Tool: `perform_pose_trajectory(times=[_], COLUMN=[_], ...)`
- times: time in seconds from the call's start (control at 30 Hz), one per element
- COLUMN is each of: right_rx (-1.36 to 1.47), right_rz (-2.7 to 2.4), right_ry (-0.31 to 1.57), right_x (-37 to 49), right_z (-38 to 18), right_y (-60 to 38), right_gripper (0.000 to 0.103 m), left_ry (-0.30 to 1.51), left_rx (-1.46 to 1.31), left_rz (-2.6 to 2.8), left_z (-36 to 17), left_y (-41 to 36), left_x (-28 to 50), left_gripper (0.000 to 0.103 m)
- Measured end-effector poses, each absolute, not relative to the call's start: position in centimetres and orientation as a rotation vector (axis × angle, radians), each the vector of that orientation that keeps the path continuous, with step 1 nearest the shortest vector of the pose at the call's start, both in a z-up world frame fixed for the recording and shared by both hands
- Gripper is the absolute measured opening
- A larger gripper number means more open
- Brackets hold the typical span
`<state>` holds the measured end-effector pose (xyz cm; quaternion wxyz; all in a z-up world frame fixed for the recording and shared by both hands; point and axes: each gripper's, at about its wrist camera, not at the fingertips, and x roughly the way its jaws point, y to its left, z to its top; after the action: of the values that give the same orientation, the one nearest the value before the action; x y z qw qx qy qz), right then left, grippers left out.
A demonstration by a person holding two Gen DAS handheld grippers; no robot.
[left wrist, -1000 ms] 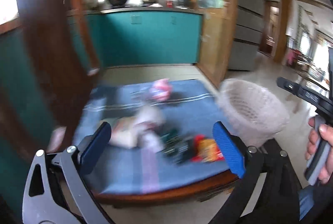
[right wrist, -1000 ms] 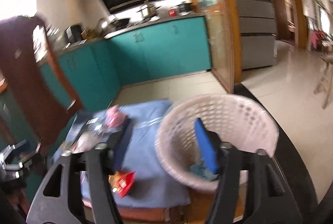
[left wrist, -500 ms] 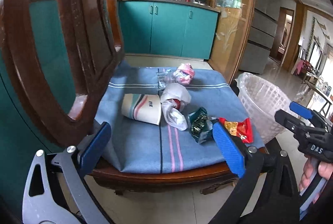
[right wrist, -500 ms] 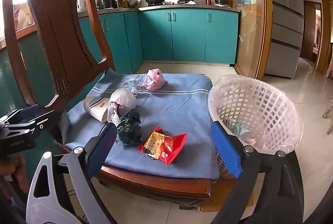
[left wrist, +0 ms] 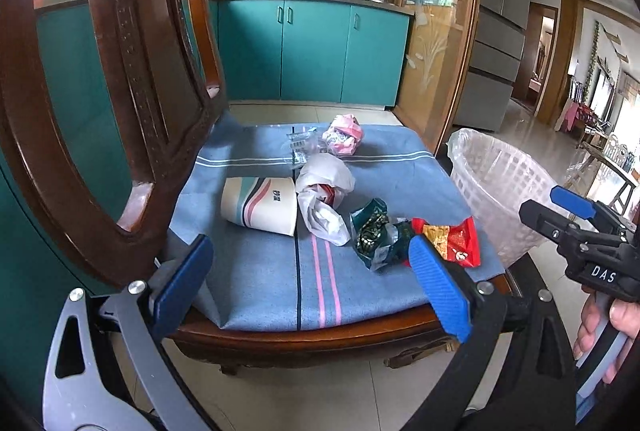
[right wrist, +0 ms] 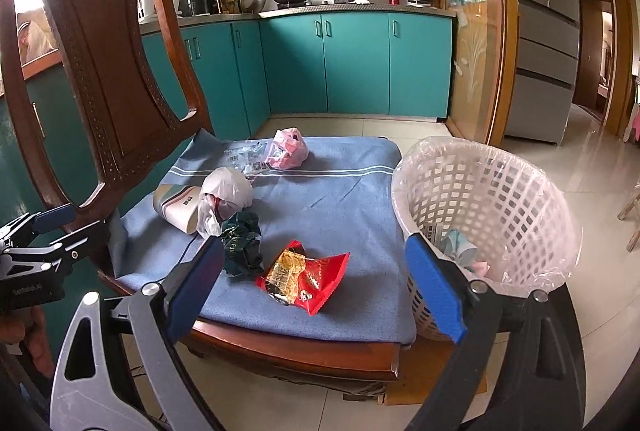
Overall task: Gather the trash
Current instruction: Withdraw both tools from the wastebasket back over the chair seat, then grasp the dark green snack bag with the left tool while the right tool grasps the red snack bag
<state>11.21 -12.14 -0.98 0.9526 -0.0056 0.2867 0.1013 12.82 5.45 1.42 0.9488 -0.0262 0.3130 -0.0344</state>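
Trash lies on a blue cushion (right wrist: 336, 207) on a wooden chair: a red snack wrapper (right wrist: 306, 275) (left wrist: 452, 239), a dark green wrapper (right wrist: 240, 243) (left wrist: 374, 233), a white crumpled bag (right wrist: 224, 195) (left wrist: 324, 191), a striped paper cup (left wrist: 260, 205) (right wrist: 176, 205) on its side, a pink bag (right wrist: 288, 147) (left wrist: 344, 139) and clear packaging (right wrist: 244, 157). A white lined basket (right wrist: 480, 215) (left wrist: 496, 187) stands right of the chair with some trash inside. My left gripper (left wrist: 312, 287) and right gripper (right wrist: 316, 287) are open and empty, in front of the chair.
The chair's tall wooden back (right wrist: 100, 79) rises at the left. Teal kitchen cabinets (right wrist: 352, 63) stand behind, a grey fridge (right wrist: 544, 31) at the right. Tiled floor (right wrist: 600, 167) surrounds the chair.
Both grippers have pulled back from the chair and steadied. The right gripper has come out of the basket and to the left, now facing the cushion.
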Motion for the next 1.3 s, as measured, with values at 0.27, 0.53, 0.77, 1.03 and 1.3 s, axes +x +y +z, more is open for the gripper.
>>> perform_pose_trajectory(times=[0.27,0.53,0.77,1.03,1.3], right_rx=[-0.009,-0.009,-0.008,-0.002,-0.002], right_rz=[0.205,0.206,0.205,0.219,0.221], right_ry=[0.584,0.584,0.585,0.589,0.601], right_x=[11.2,11.2,11.2,11.3,11.5], right_z=[-1.0,-0.9,-0.8,-0.8,-1.1], right_y=[-12.3,-12.4,-12.3,-12.4,-12.7], right_gripper=[0.090,0.090,0.090,0.090,0.090], left_ry=[0.646,0.651,0.681,0.806,0.870], left_rx=[-0.049,-0.049,-0.048,0.027,0.058], left_rz=[-0.066,-0.064,-0.045,-0.044,-0.043], left_z=[1.1,0.9,0.0,-4.0,-6.9], left_y=[5.4,5.5,6.2,7.2,8.1], left_x=[13.2,13.3,14.2,19.5,24.4], left_gripper=[0.098,0.098,0.098,0.098,0.097])
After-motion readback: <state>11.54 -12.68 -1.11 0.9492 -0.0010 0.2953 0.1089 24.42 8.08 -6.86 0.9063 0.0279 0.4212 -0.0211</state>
